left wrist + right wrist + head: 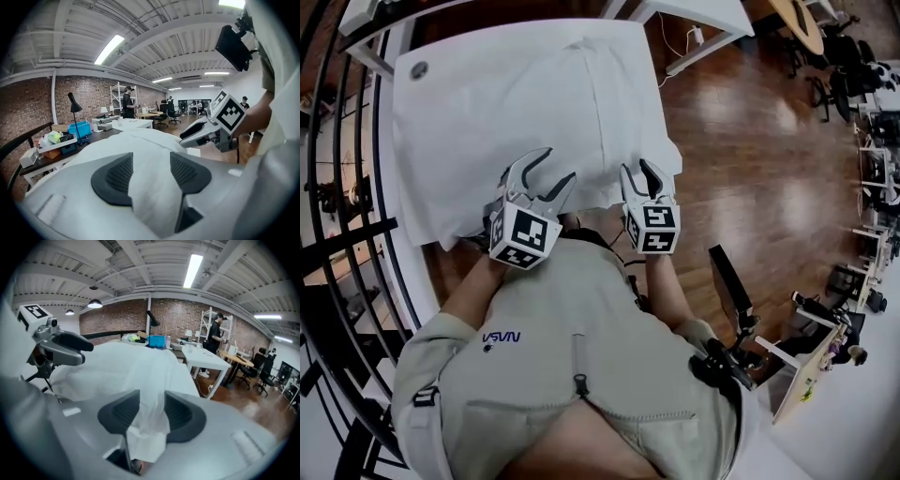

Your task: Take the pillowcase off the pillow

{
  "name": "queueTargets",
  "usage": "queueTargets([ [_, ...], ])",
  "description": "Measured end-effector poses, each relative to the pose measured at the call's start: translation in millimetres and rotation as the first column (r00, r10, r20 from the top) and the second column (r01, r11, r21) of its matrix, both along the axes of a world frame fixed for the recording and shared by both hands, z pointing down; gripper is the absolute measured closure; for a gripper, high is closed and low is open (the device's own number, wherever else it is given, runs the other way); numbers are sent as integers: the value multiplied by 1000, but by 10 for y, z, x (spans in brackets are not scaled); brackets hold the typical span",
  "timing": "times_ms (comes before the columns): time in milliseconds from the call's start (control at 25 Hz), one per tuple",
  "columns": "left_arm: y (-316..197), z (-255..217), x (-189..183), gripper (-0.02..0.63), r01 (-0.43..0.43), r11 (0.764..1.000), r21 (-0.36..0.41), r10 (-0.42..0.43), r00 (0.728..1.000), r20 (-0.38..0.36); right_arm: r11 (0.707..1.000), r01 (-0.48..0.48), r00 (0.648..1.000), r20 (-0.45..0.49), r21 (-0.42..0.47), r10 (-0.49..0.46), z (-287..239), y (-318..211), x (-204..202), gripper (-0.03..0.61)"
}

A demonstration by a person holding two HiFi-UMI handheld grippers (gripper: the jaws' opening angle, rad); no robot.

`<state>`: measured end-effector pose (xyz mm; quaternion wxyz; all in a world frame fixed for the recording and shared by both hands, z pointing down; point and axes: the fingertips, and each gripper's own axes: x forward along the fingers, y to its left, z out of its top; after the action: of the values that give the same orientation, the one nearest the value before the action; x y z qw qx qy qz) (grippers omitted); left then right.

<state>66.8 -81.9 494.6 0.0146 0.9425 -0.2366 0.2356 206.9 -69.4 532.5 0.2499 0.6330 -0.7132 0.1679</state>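
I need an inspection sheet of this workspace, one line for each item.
Surface: white table with a round grommet.
Job's things: white pillowcase lying on the table; pillow itself not visible.
Clutter: nothing seen.
Grippers: left gripper and right gripper at its near edge, both open, loose fabric between the jaws.
Cables: white cable on the floor by the far table.
Surroundings: wooden floor, black railing, office chairs.

Open-plan office/lab w/ brick wall (178,315), desks (206,359), office chairs (836,86), shelf rack (114,96).
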Motion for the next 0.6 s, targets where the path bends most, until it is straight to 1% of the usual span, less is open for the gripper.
queueTargets([
  [120,214,243,163,348,0,999,-44,4,996,92,997,58,998,31,-44,-57,192,143,-43,397],
  [200,296,449,268,317,2,999,-52,7,984,177,992,108,993,44,-62,-106,286,189,-102,390],
  [280,272,680,311,288,18,999,-27,-10,962,273,985,153,987,56,-82,-149,419,214,-184,387],
  [360,171,860,284,287,49,998,29,-56,937,344,978,187,981,61,-97,-182,560,213,-279,387],
  [400,120,910,263,311,64,997,53,-79,929,361,975,196,980,53,-101,-191,616,195,-308,387],
  [480,49,921,230,365,86,993,79,-109,924,366,976,196,981,16,-98,-196,667,127,-310,390],
  [520,29,890,211,408,96,992,83,-120,926,358,978,188,982,-10,-92,-190,655,90,-284,428],
  [560,18,845,186,447,109,991,84,-131,930,343,981,177,983,-32,-81,-181,622,61,-248,493],
  [600,6,789,151,483,126,989,83,-146,936,321,984,167,984,-47,-66,-170,576,39,-214,526],
])
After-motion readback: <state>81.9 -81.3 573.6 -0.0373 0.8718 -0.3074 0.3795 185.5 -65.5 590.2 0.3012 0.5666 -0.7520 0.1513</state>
